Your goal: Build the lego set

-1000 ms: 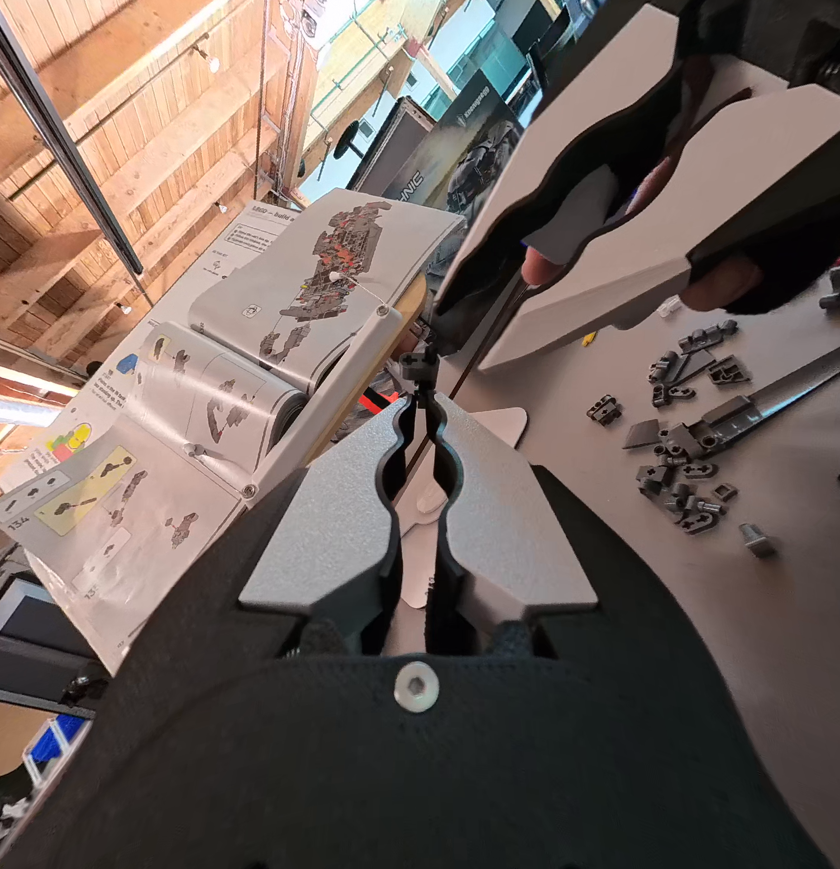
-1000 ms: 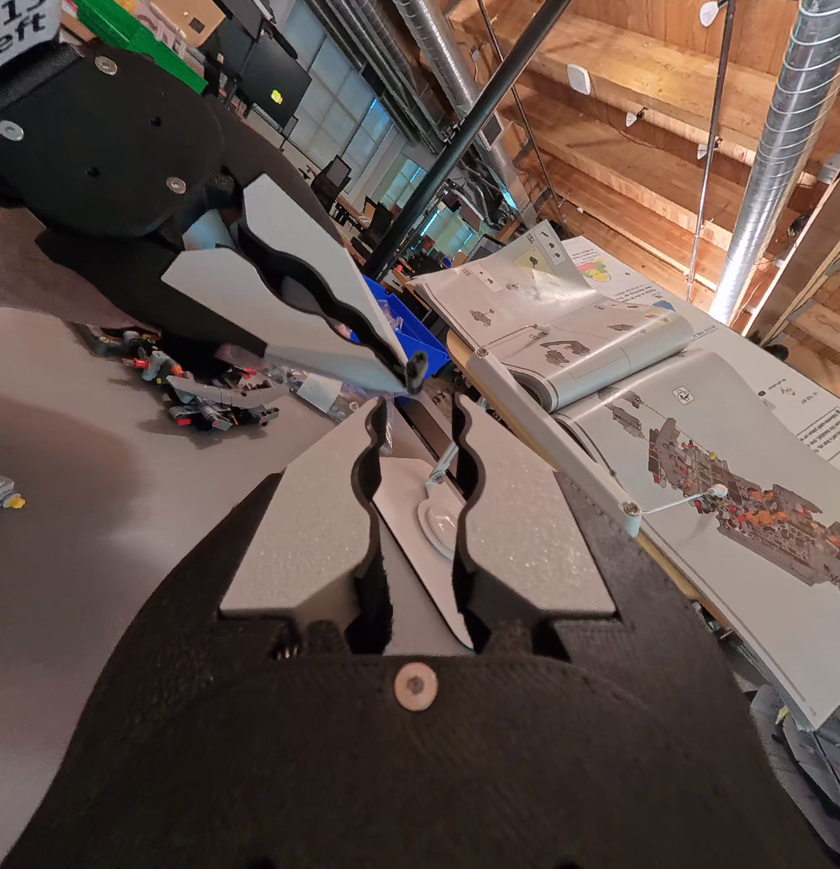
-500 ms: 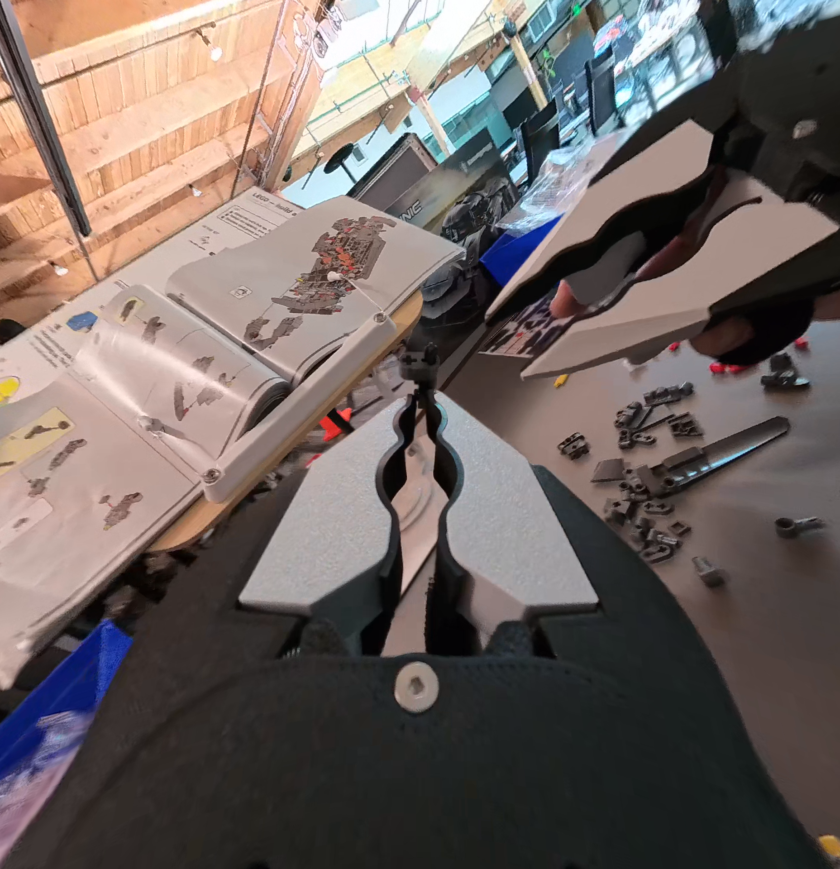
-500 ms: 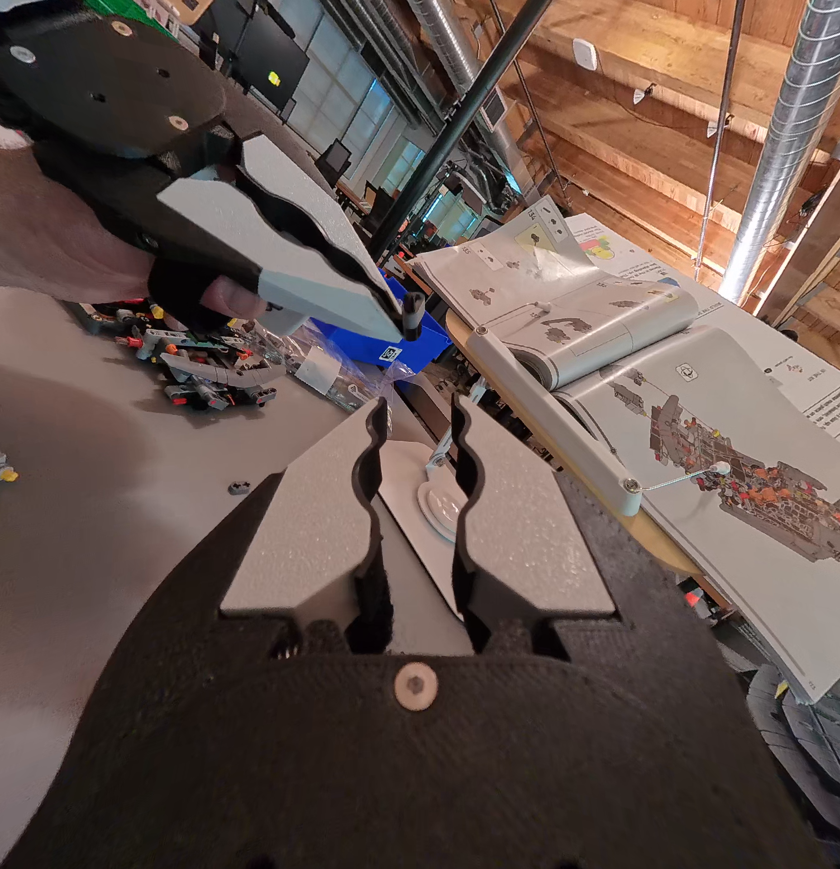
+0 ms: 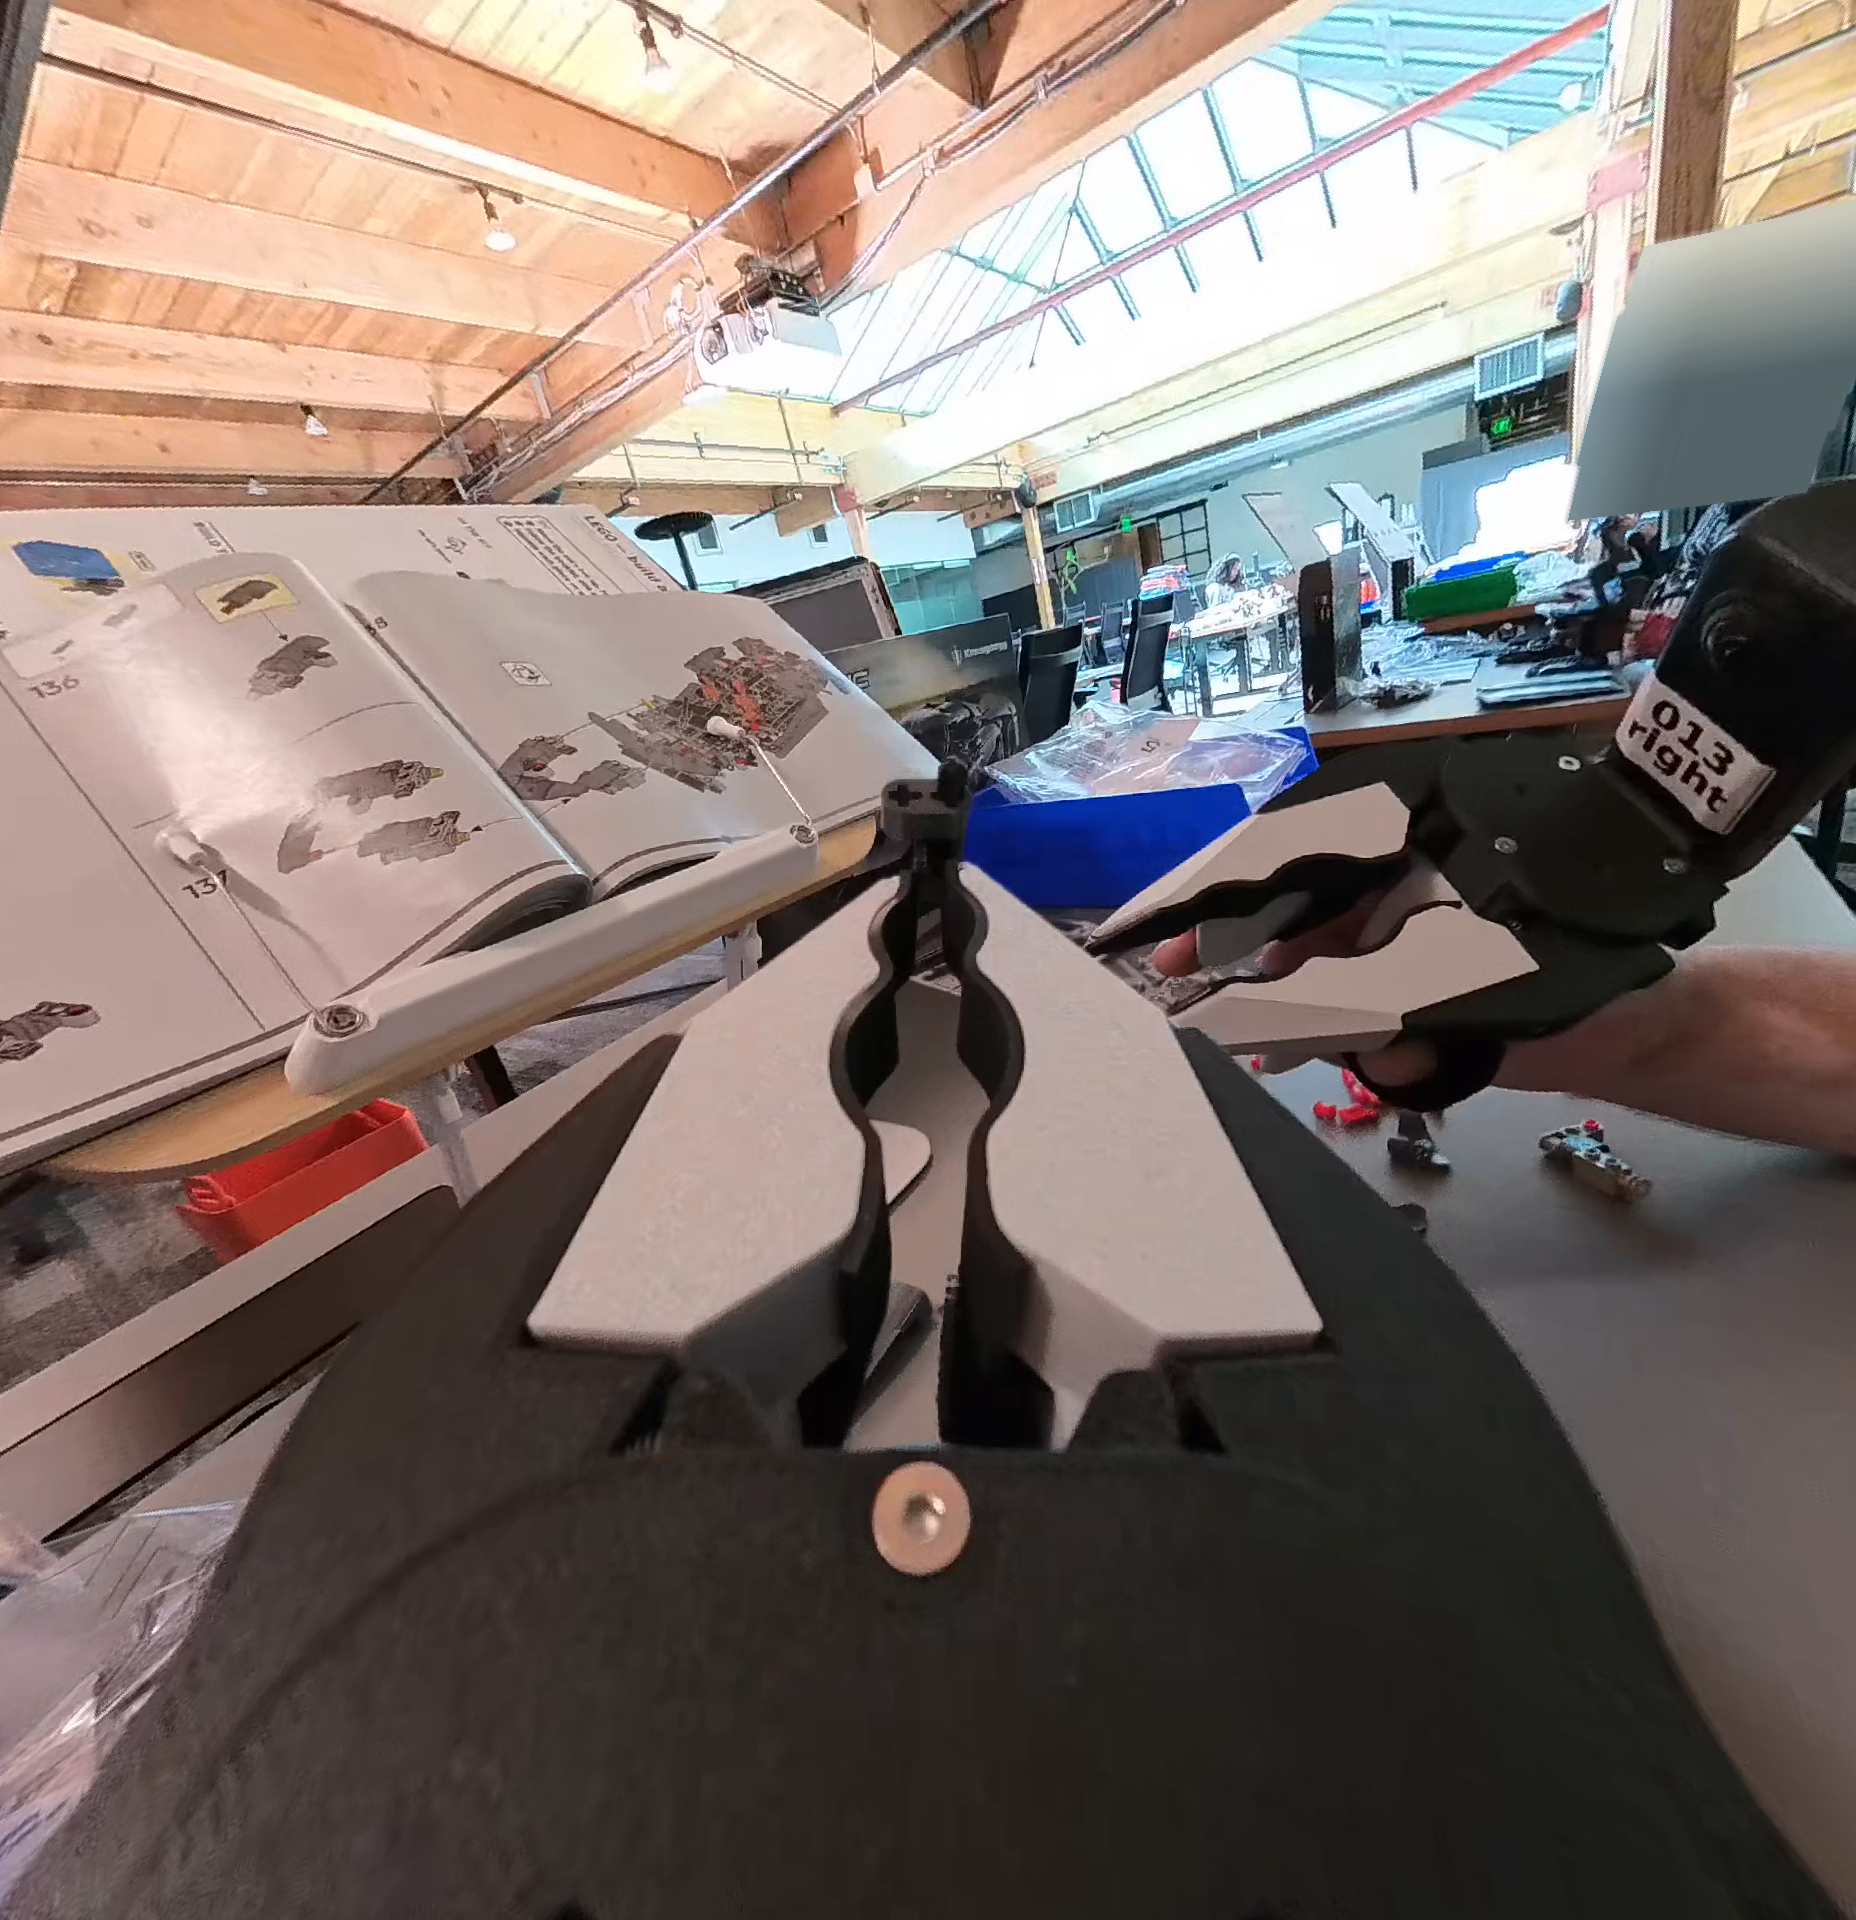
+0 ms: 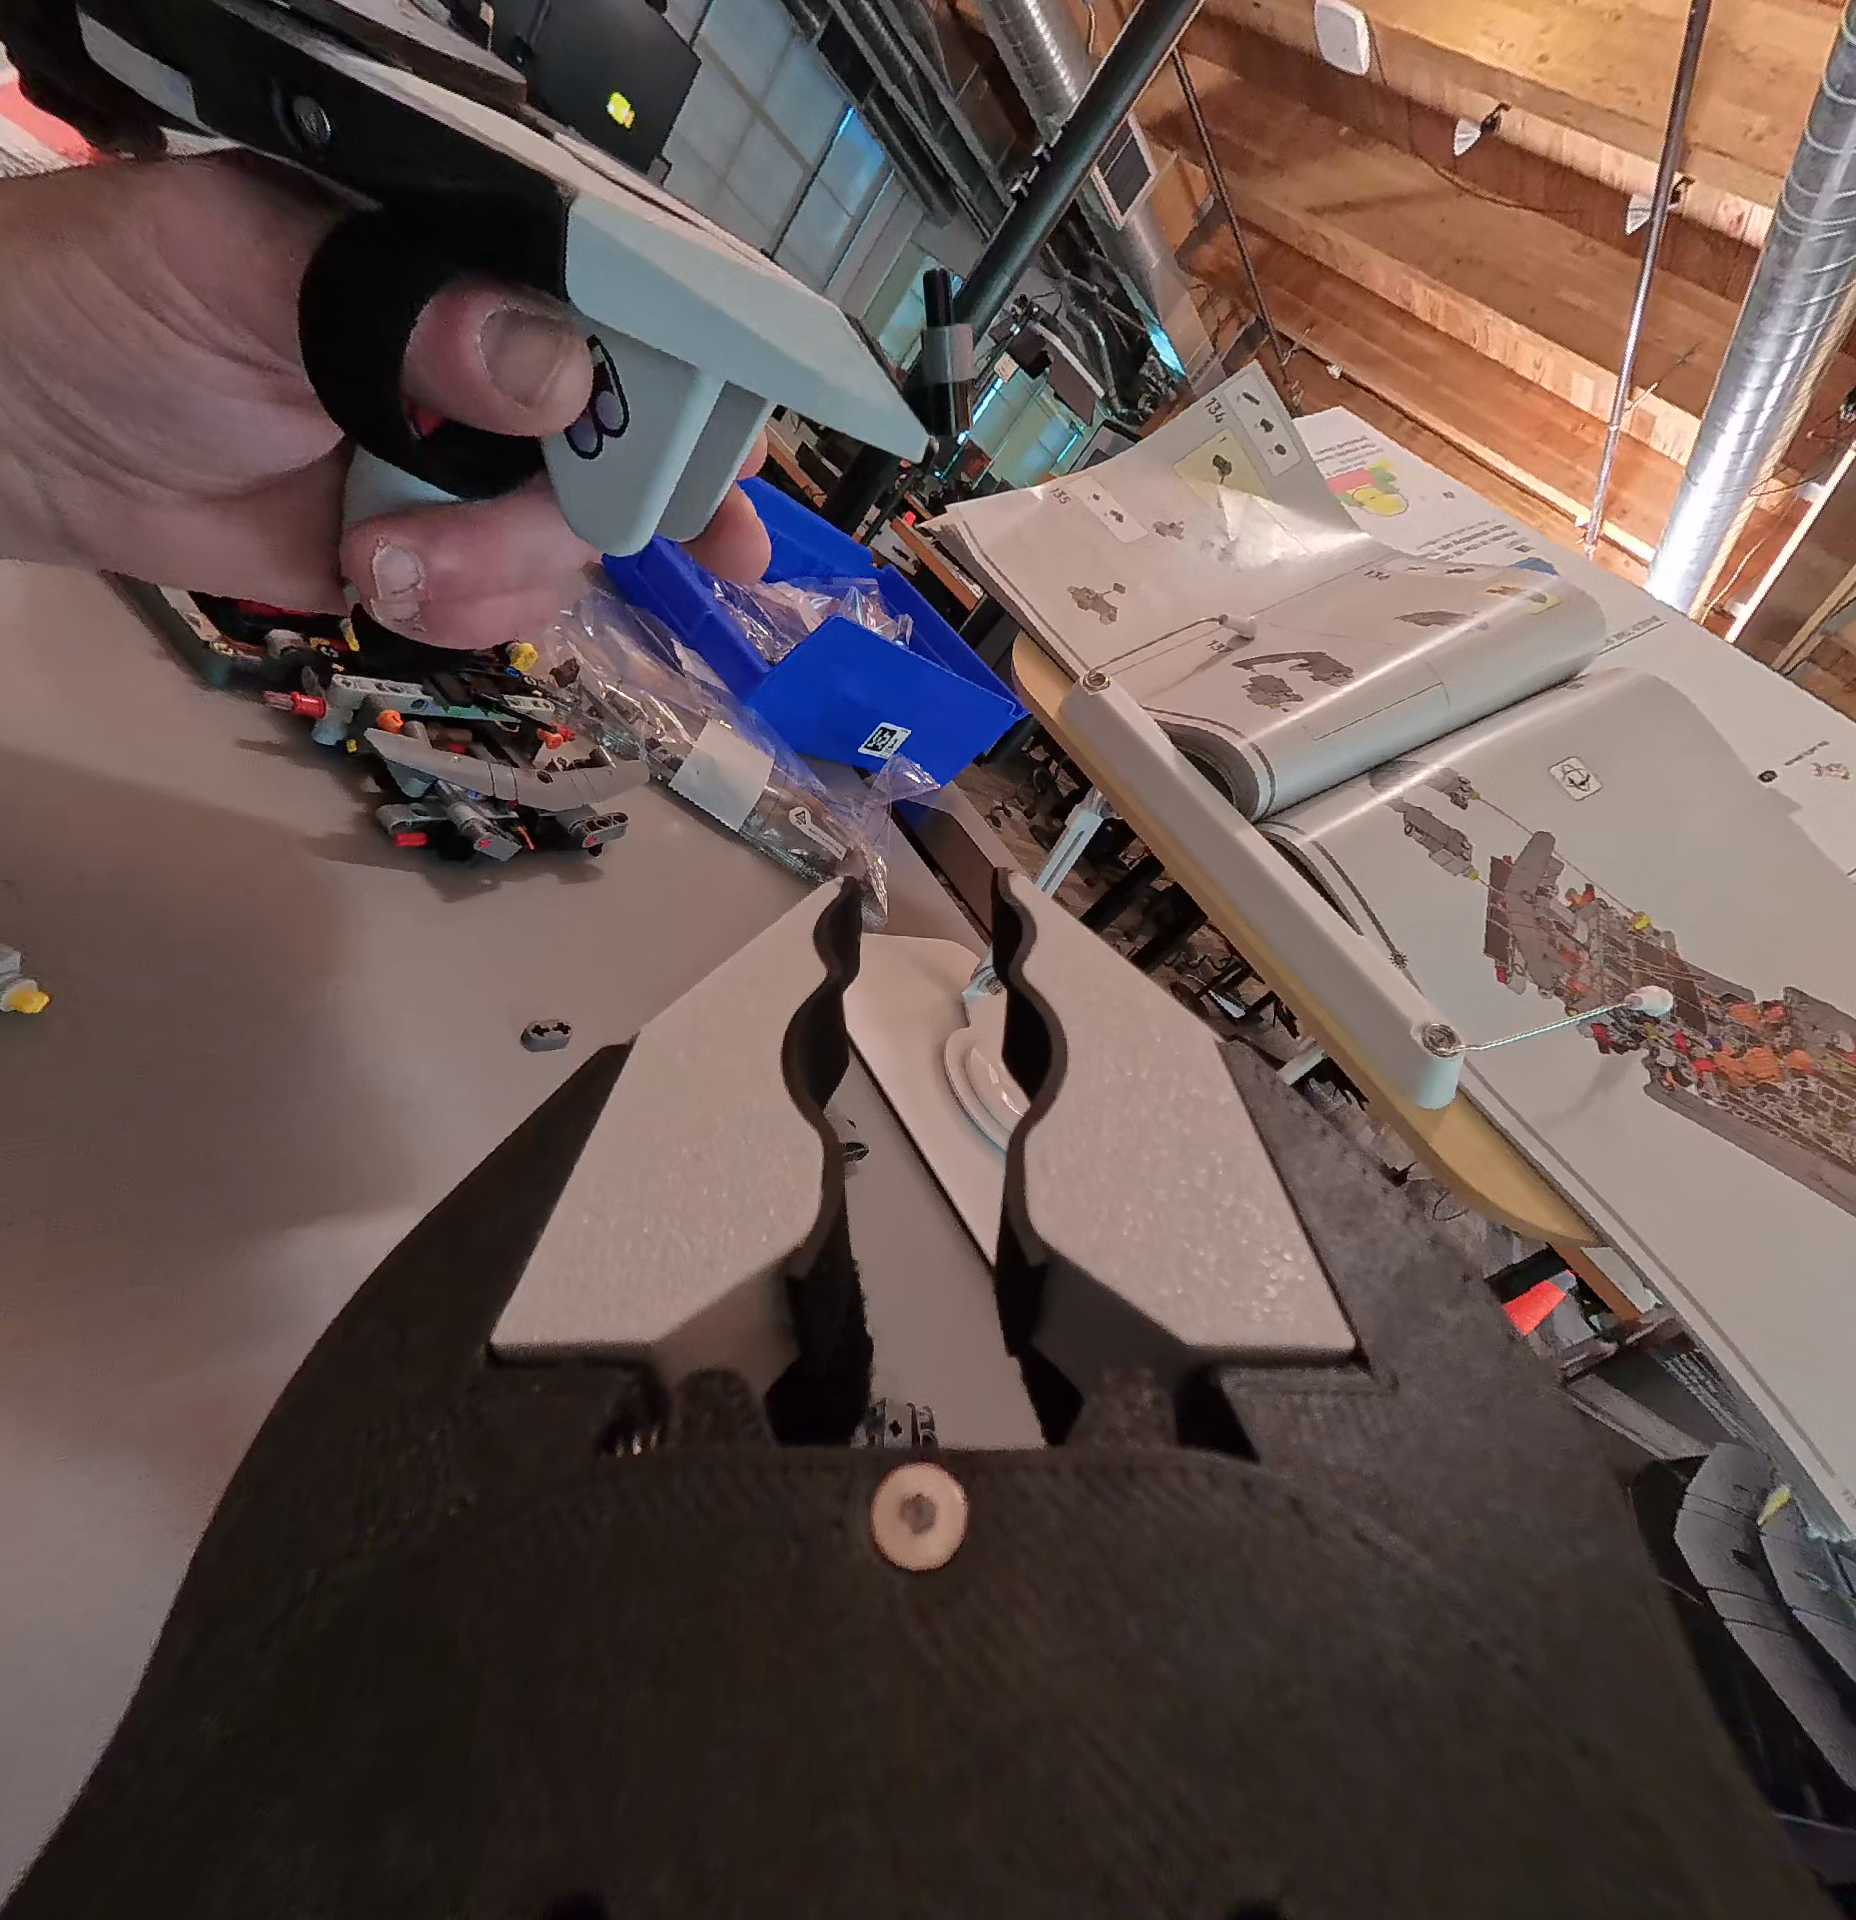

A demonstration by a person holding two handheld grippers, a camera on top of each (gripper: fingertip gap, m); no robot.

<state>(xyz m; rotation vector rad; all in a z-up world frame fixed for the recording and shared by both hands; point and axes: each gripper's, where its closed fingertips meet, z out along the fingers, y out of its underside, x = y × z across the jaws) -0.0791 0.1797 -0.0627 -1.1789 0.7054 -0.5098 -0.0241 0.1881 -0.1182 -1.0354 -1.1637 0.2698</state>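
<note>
Left wrist view: left gripper (image 5: 929,878) fingers clamped on a small dark grey brick connector piece (image 5: 924,805) with a black pin stuck in its top; the piece sticks up past the fingertips. Compared with a second ago the whole gripper has tipped up and swung away from the open instruction booklet (image 5: 404,707), so the piece now sits just right of the booklet's white holder bar (image 5: 550,961) with the blue bin (image 5: 1100,842) behind it, instead of low by the table. The right gripper (image 5: 1142,956) has dropped back to the right of the booklet, well apart from the piece; earlier its tips hung close above it. Right wrist view: right gripper (image 6: 924,904) fingers apart, nothing between them, only grey table (image 6: 228,1091) and a white stand foot seen through the gap. The left gripper (image 6: 919,442) has risen to the upper left of the booklet (image 6: 1371,644), the piece (image 6: 945,348) upright at its tip. Loose parts pile (image 6: 467,758) lies left of the bin (image 6: 851,686). Reads as a pause with the grippers drawn apart and the piece lifted, nothing mated yet.
</note>
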